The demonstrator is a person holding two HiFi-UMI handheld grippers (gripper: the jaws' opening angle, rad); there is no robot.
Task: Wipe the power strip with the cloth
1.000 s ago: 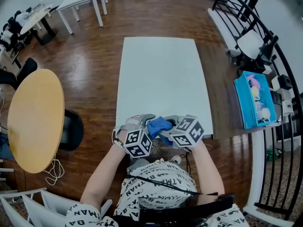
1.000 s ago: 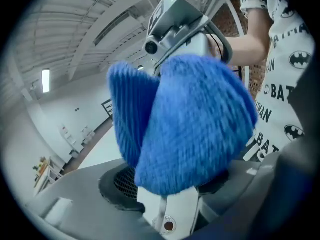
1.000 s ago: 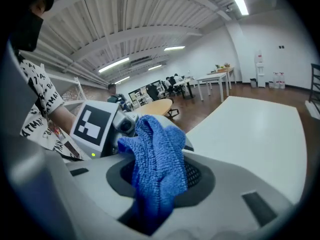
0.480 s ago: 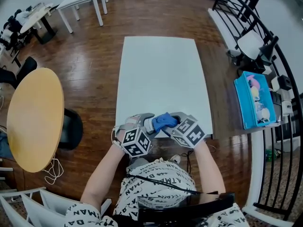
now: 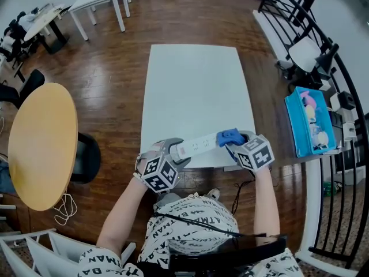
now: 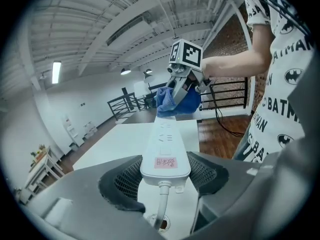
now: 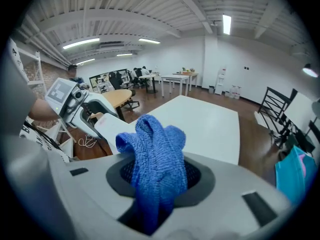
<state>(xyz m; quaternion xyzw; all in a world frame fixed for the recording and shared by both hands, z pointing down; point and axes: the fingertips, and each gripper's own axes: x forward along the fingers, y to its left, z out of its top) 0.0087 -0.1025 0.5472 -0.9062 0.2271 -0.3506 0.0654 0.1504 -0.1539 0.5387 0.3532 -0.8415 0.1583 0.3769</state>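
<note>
Here the left gripper [image 5: 173, 156], at about 7 o'clock in the head view, has its jaws clamped on the power strip [image 5: 199, 145]. In the left gripper view the two dark pads press on both sides of the strip's [image 6: 164, 144] near end, where a small pink label [image 6: 165, 162] is stuck and a white cord [image 6: 161, 204] comes out toward the camera. From this grip the strip runs away toward 3 o'clock, along the near edge of the white table [image 5: 196, 85]; I cannot tell whether it touches the table top. At its far end sits the blue cloth [image 5: 230, 136], on top of the strip. The right gripper [image 5: 235, 141], at about 5 o'clock in the head view, has its jaws closed on this cloth. In the right gripper view the cloth [image 7: 155, 159] stands up in a bunch from between the pads, and the left gripper view shows the same cloth [image 6: 177, 101] hanging under the right gripper [image 6: 184, 81] onto the strip. Well apart from the table, at 3 o'clock in the head view, stands an open blue box [image 5: 295, 128]. It holds a few pale things, pink, yellow and white, too small to name.
</note>
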